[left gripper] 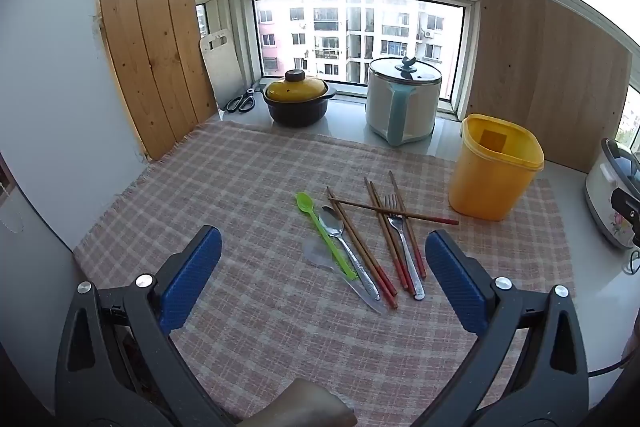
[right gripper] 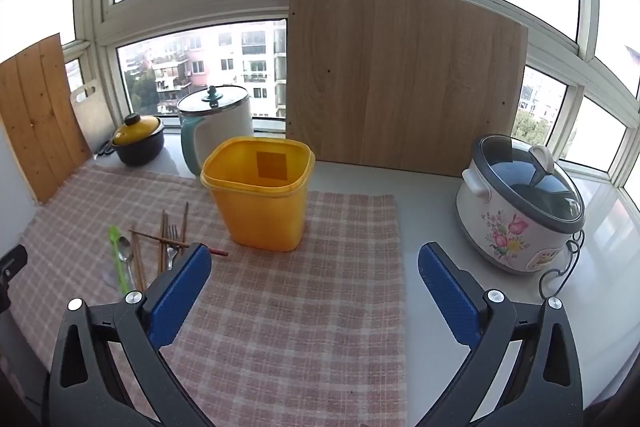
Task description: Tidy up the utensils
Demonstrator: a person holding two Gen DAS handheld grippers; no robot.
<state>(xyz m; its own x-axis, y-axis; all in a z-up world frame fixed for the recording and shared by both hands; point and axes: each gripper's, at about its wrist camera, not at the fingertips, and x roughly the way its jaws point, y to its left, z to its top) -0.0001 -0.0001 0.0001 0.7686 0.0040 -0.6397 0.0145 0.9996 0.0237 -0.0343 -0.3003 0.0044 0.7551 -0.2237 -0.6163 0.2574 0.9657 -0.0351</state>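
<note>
In the right wrist view the left blue pad hides the lower ends of the chopsticks and fork beyond the jaws. A clear plastic spoon under the green spoon is hard to make out. In the left wrist view, the flowered rice cooker right of the jaws is cut off by the edge.
</note>
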